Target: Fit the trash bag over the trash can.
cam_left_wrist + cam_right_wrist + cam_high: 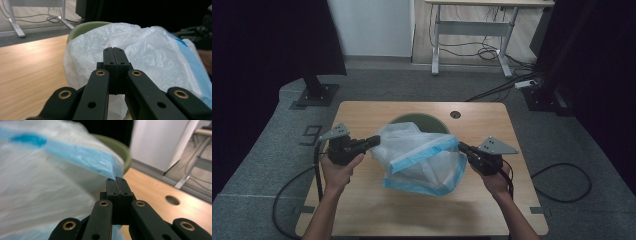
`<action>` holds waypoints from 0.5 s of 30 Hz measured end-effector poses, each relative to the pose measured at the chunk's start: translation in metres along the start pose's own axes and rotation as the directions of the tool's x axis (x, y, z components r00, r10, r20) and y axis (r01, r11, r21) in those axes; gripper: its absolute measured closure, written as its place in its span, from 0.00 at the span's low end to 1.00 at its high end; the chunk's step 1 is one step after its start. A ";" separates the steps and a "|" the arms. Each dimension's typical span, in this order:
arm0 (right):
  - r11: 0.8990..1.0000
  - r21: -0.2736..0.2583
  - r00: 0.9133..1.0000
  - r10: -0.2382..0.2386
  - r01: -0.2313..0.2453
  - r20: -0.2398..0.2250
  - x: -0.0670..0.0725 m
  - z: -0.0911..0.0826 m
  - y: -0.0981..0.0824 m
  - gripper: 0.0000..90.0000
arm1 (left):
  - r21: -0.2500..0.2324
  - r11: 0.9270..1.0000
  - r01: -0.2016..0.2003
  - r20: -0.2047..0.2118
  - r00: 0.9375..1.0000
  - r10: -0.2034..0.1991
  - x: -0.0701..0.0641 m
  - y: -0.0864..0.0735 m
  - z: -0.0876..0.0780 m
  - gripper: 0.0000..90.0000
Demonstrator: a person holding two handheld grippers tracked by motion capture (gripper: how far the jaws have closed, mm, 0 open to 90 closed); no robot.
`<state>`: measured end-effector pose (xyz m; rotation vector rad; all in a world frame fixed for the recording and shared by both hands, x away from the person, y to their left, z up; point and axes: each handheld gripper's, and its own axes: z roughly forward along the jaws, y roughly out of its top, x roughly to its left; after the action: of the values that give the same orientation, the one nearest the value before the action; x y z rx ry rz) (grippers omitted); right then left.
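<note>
Stretching between the two tools, the thin translucent white plastic bag with a blue rim band (422, 157) drapes over the round olive-green bin (418, 120) on the pale wooden table (362, 210). The left gripper (376, 140) is clamped tight on the bag's white film; the right gripper (460, 146) pinches its blue edge (jaws fully together).

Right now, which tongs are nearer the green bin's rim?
Left, narrowly. The left tongs pinch the plastic bag just beside the green bin; the right tongs grip the bag's blue edge slightly farther out.
</note>
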<state>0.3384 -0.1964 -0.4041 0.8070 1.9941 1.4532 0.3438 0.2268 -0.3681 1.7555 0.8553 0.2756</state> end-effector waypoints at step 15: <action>1.000 0.019 0.997 -0.010 0.008 0.078 -0.024 0.056 0.042 0.99 | 0.046 0.999 0.014 -0.095 0.995 -0.010 0.038 0.015 0.017 1.00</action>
<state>0.4013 -0.1681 -0.3776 0.8490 1.9526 1.3789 0.3867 0.2377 -0.3696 1.7909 0.9470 0.3360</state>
